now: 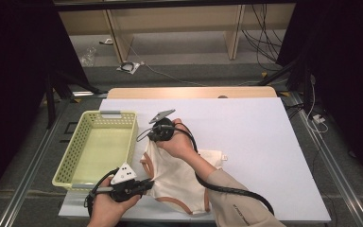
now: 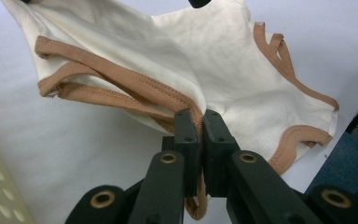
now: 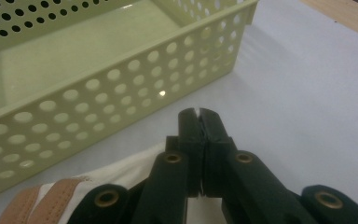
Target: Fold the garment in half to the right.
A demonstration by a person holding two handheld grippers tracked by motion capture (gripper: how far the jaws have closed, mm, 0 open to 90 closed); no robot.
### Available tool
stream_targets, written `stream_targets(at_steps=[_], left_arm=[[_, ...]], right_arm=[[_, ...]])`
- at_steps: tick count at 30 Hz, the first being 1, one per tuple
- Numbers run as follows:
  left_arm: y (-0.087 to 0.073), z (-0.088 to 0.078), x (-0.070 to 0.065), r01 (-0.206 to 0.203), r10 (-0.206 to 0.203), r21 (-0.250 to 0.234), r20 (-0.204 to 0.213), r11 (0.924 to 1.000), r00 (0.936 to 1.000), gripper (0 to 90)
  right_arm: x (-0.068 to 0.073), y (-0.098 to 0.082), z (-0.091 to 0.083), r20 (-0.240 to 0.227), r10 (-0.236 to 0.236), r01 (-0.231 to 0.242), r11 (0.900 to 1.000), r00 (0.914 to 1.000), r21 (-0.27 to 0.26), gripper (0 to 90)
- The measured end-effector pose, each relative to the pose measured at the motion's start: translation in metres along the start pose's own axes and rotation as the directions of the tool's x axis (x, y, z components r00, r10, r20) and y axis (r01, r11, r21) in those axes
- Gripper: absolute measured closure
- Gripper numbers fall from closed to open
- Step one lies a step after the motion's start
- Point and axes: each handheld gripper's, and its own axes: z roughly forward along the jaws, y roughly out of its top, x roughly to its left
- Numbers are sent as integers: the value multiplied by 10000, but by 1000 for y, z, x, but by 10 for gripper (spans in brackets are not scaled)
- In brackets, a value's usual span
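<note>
My left gripper (image 2: 199, 122) has its black fingers (image 2: 187, 140) clenched on the tan-trimmed edge of the cream cloth garment (image 2: 205, 65), a strip of that stitched binding running down between them at the lower centre of the left gripper view. My right gripper (image 3: 199, 114) is clamped as well, and a thin sliver of the same cream fabric peeps out at its tip, so I take it that both hold the garment. In the high view the left gripper (image 1: 144, 184) sits at the lower left of the cloth and the right gripper (image 1: 155, 137) at its upper left corner, the garment (image 1: 179, 177) lying partly lifted on the white bench (image 1: 264, 142), just beside the pale yellow-green perforated plastic basket (image 1: 123, 142). I judge the pick-up done and the carry into the basket left to do; the basket's floor shows bare. The cloth looks soft and limp, creased into folds, its tan bands ribbed with stitching and curving around the openings. The basket is rigid and rectangular, its walls punched with even rows of round holes, faintly glossy inside.
</note>
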Motion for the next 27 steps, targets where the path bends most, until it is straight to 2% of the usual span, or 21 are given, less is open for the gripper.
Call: stream_targets(at_steps=[17,19,27], left_arm=[[-1,-8,4,237,-237,-126,-5,9996,9997,857],[-1,-9,5,274,-274,-133,0,9995,9996,857],[-2,-12,6,346,-346,-122,-16,9993,9994,857]], right_arm=[[2,7,0,-143,-160,155,9993,9998,-344,896],[3,8,-1,-156,-44,40,9995,9999,-311,895],[4,10,-2,-166,-102,96,9993,9998,-348,895]])
